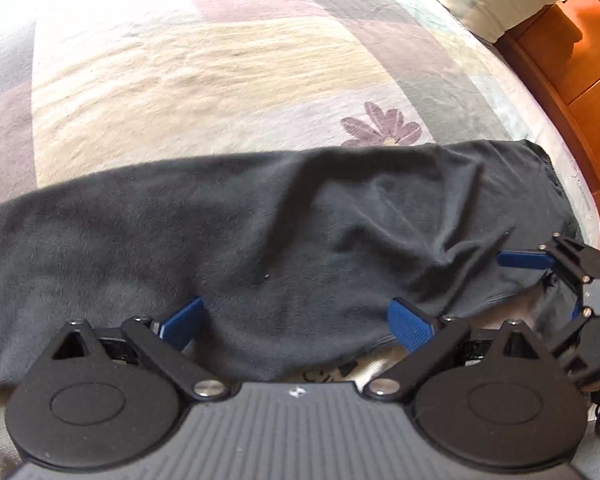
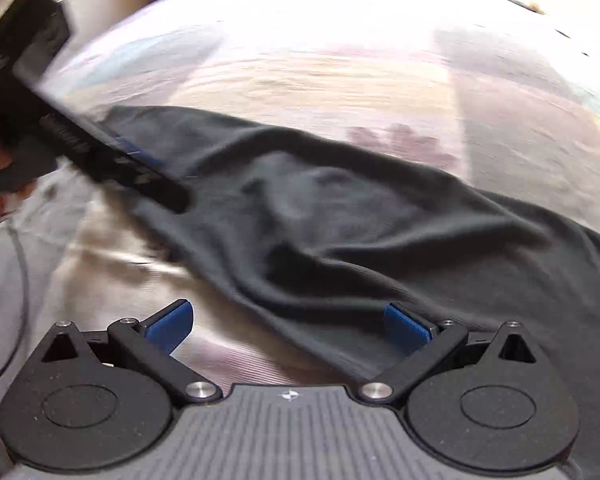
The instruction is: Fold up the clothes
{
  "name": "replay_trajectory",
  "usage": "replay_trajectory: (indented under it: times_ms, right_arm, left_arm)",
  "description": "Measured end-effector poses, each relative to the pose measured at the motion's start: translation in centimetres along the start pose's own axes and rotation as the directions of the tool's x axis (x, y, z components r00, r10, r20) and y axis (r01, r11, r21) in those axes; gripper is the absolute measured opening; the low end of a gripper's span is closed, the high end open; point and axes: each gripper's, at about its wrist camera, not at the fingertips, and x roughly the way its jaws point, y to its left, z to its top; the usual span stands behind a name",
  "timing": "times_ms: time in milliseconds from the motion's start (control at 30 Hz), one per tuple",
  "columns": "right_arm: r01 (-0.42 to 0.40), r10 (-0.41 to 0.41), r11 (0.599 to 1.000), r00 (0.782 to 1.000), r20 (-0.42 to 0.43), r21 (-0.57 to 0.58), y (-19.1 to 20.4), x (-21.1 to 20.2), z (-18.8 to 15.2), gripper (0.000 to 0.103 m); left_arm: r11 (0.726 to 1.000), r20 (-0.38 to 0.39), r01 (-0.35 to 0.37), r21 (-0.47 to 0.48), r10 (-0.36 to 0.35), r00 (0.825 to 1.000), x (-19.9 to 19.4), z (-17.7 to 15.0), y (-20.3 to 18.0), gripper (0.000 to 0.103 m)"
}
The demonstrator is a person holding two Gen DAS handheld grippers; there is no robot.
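Dark grey soft-knit garment [image 1: 260, 232] lies in a long wrinkled band across pastel patchwork bedspread [image 1: 220, 72] — left claw [image 1: 296, 322] wide, right claw [image 2: 290, 326] wide, cloth between both.

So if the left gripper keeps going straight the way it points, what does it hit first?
The dark garment. The left gripper is open with the cloth already bunched between its fingers, so it would push straight into that fabric, well before the bedspread beyond, as far as depth shows.
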Motion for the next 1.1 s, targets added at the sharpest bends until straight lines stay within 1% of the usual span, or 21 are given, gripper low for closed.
replay_trajectory:
  times_ms: [33, 100, 133, 200, 300, 367, 400, 500, 567, 600, 633, 700, 733, 767, 800, 833, 867, 967, 1033, 1067, 1100]
  right_arm:
    - [0.045, -0.044, 0.998, 0.999, -0.022, 0.044, -1.0, 0.0, -0.5, 0.103]
    - [0.038, -0.033, 0.996, 0.998, -0.056, 0.086, -2.2, -0.2, -2.2, 0.103]
    - [0.026, -0.019, 0.995, 0.997, -0.073, 0.099, -2.4, -0.3, -2.7, 0.103]
    - [-0.034, 0.042, 0.996, 0.994, -0.101, 0.085, -1.0, -0.5, -2.6, 0.103]
    - [-0.087, 0.091, 0.995, 0.992, -0.083, 0.056, 0.1, -1.2, -2.3, 0.103]
    - [-0.092, 0.095, 0.995, 0.993, -0.065, 0.048, 0.0, -1.9, -2.1, 0.103]
    - [-0.078, 0.081, 0.996, 0.995, -0.056, 0.046, -0.4, -2.2, -2.0, 0.103]
    - [0.022, -0.021, 0.999, 0.999, -0.034, 0.042, -2.3, -2.8, -2.3, 0.103]
    - [0.119, -0.121, 0.990, 0.993, 0.011, 0.075, -4.2, -3.5, -2.8, 0.103]
    - [0.168, -0.170, 0.981, 0.985, 0.015, 0.094, -4.8, -3.4, -3.2, 0.103]
    - [0.202, -0.204, 0.973, 0.979, 0.000, 0.113, -5.5, -3.2, -3.5, 0.103]
    - [0.211, -0.198, 0.968, 0.975, -0.098, 0.139, -6.6, -1.8, -4.0, 0.103]
    - [0.199, -0.188, 0.972, 0.977, -0.096, 0.126, -6.5, -1.9, -4.0, 0.103]
    - [0.166, -0.157, 0.980, 0.984, -0.088, 0.111, -6.4, -2.1, -3.9, 0.103]
    - [0.092, -0.085, 0.991, 0.994, -0.067, 0.095, -6.3, -2.6, -3.7, 0.103]
    - [0.037, -0.034, 0.996, 0.998, -0.044, 0.079, -6.3, -3.2, -3.5, 0.103]
    - [0.003, -0.001, 0.998, 1.000, -0.024, 0.062, -6.4, -3.6, -3.2, 0.103]
    - [0.036, -0.036, 0.999, 0.999, 0.031, 0.010, -7.5, -4.4, -2.2, 0.103]
    - [0.067, -0.067, 0.998, 0.997, 0.047, 0.014, -9.4, -4.7, -1.5, 0.103]
    - [0.084, -0.085, 0.996, 0.995, 0.049, 0.026, -10.7, -4.7, -1.2, 0.103]
    - [0.101, -0.103, 0.994, 0.993, 0.054, 0.039, -12.0, -4.8, -0.9, 0.103]
  left_arm:
    - [1.000, 0.007, -0.006, 0.004, 0.006, 1.000, -0.2, -0.5, 0.1, 0.098]
    - [0.999, -0.005, -0.031, 0.011, 0.031, 1.000, -0.6, -1.3, 0.0, 0.098]
    - [0.999, -0.016, -0.044, 0.011, 0.044, 0.999, -0.8, -1.5, -0.1, 0.098]
    - [0.998, -0.027, -0.058, 0.007, 0.058, 0.998, -1.3, -1.3, -0.3, 0.098]
    - [0.997, -0.012, -0.072, 0.030, 0.072, 0.997, -2.3, -0.4, -0.8, 0.098]
    - [0.996, 0.002, -0.074, 0.056, 0.074, 0.997, -2.4, 0.4, -1.5, 0.098]
    - [0.995, 0.008, -0.075, 0.065, 0.074, 0.997, -2.4, 0.8, -1.8, 0.098]
    - [0.994, 0.018, -0.063, 0.087, 0.062, 0.998, -1.5, 1.6, -3.1, 0.098]
    - [0.993, 0.019, -0.061, 0.101, 0.059, 0.998, -0.8, 1.9, -4.1, 0.098]
    - [0.992, 0.004, -0.072, 0.102, 0.072, 0.997, -0.2, 1.7, -4.3, 0.098]
    - [0.991, -0.020, -0.088, 0.097, 0.091, 0.996, 0.6, 1.5, -4.5, 0.098]
    - [0.990, -0.084, -0.119, 0.079, 0.126, 0.988, 1.8, 0.9, -4.5, 0.098]
    - [0.988, -0.082, -0.126, 0.092, 0.134, 0.988, 1.7, 0.8, -4.8, 0.099]
    - [0.987, -0.093, -0.129, 0.096, 0.138, 0.986, 1.6, 0.8, -5.0, 0.099]
    - [0.987, -0.115, -0.130, 0.093, 0.140, 0.983, 1.5, 1.0, -5.2, 0.099]
    - [0.987, -0.120, -0.130, 0.094, 0.141, 0.983, 1.2, 1.2, -5.5, 0.099]
    - [0.986, -0.108, -0.132, 0.100, 0.143, 0.984, 0.8, 1.5, -5.9, 0.099]
    - [0.986, -0.065, -0.121, 0.115, 0.129, 0.989, -0.2, 2.6, -7.4, 0.099]
    - [0.990, -0.030, -0.097, 0.101, 0.101, 0.994, -0.3, 3.8, -8.6, 0.099]
    - [0.995, -0.017, -0.067, 0.078, 0.068, 0.998, -0.2, 4.5, -9.2, 0.099]
    - [0.999, -0.014, -0.013, 0.031, 0.014, 1.000, 0.3, 5.2, -9.9, 0.099]
